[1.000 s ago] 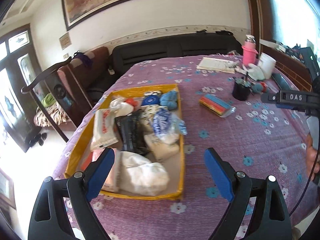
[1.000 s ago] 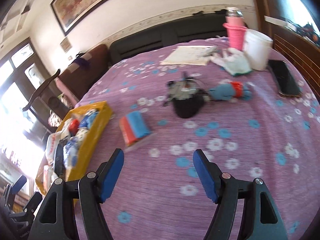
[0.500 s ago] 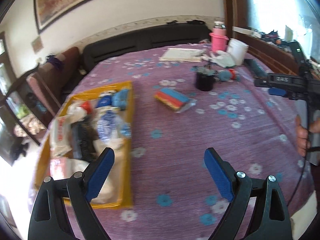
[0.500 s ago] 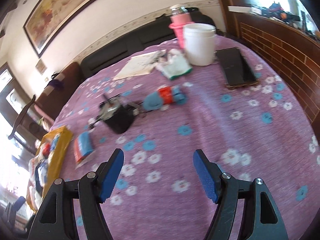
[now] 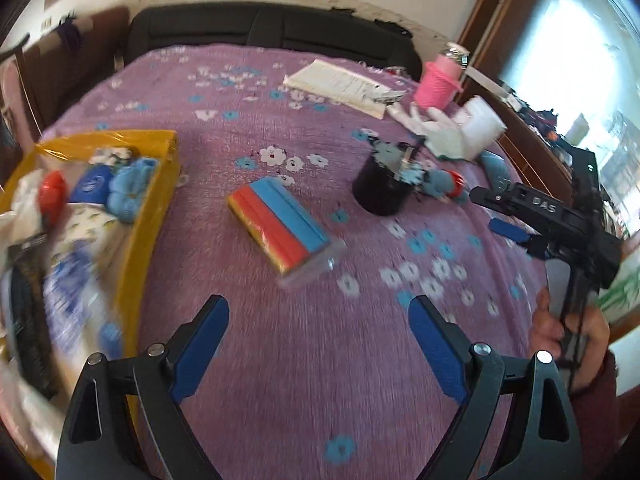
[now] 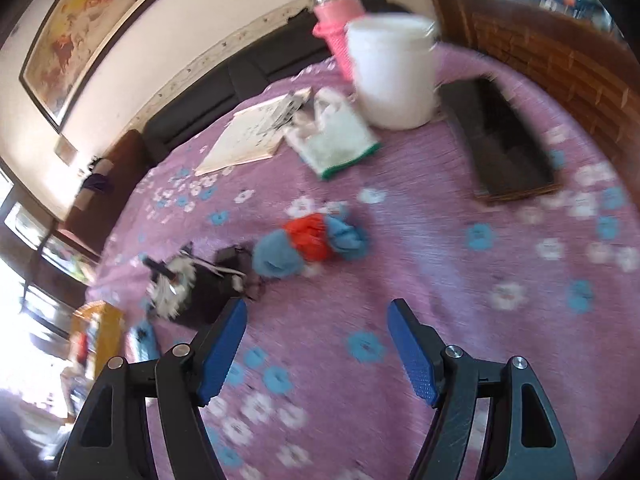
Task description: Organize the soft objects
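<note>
Left wrist view shows the left claw (image 5: 316, 330) released, its blue pads spread wide above the purple flowered surface (image 5: 304, 380), holding nothing. Just beyond it lies a striped pack of cloths (image 5: 282, 226) in clear wrap, well apart from the yellow tray (image 5: 154, 216) at the left, which is crowded with soft things, among them blue socks (image 5: 130, 190) and a red ball (image 5: 52, 194). To the right of the pack stands a black cup (image 5: 380, 192). In the right wrist view the right claw (image 6: 316, 346) is also released and empty, hovering near a blue and red soft toy (image 6: 310, 242) that lies on the surface just right of the cup. Farther off sit a white glove (image 6: 334, 140), a white bucket (image 6: 392, 80) and a phone (image 6: 502, 140).
</note>
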Motion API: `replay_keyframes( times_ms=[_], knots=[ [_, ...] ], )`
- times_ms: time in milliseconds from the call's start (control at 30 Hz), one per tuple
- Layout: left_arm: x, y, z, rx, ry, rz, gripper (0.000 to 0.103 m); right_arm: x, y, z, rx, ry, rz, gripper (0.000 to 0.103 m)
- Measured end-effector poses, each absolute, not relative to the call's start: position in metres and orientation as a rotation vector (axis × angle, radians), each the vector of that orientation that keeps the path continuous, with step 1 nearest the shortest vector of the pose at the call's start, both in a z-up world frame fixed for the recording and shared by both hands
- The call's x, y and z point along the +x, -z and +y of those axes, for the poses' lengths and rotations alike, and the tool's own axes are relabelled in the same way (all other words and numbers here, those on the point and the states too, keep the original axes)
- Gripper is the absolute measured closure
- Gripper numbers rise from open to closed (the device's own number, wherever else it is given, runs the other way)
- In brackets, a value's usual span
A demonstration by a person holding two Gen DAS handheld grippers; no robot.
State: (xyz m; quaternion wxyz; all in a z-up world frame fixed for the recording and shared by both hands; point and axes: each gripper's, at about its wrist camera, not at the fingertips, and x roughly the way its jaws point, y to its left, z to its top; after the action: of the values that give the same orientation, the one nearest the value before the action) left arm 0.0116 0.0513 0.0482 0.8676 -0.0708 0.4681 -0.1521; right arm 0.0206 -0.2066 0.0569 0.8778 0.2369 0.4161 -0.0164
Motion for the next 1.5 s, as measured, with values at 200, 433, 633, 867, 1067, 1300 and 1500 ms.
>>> replay_keyframes(
  times_ms=[200, 433, 633, 867, 1067, 1300, 1500],
  knots=[
    [0.065, -0.019, 0.051, -0.189, 0.249, 1.08, 0.013, 0.053, -0.043, -0.204, 0.538, 0.039, 0.905, 0.026],
    [0.095, -0.01, 0.044, -0.138, 0.183, 1.063, 0.013, 0.074, -0.045, -0.199, 0.51, 0.078, 0.901, 0.026],
    [0.098, -0.005, 0.021, 0.001, 0.164, 1.021, 0.003, 0.089, -0.046, -0.192, 0.43, 0.121, 0.897, 0.025],
    [0.096, -0.001, 0.01, 0.1, 0.155, 0.97, 0.029, 0.096, -0.045, -0.176, 0.244, 0.179, 0.926, 0.052],
    [0.077, -0.017, 0.017, 0.071, 0.23, 0.917, 0.053, 0.067, -0.053, -0.196, 0.297, 0.19, 0.885, 0.057],
    [0.042, -0.044, 0.029, -0.032, 0.3, 0.882, 0.053, 0.023, -0.073, -0.202, 0.298, 0.19, 0.852, 0.057],
    [0.0, -0.063, 0.042, -0.107, 0.349, 0.846, 0.052, -0.017, -0.092, -0.187, 0.29, 0.152, 0.826, 0.057]
  ],
)
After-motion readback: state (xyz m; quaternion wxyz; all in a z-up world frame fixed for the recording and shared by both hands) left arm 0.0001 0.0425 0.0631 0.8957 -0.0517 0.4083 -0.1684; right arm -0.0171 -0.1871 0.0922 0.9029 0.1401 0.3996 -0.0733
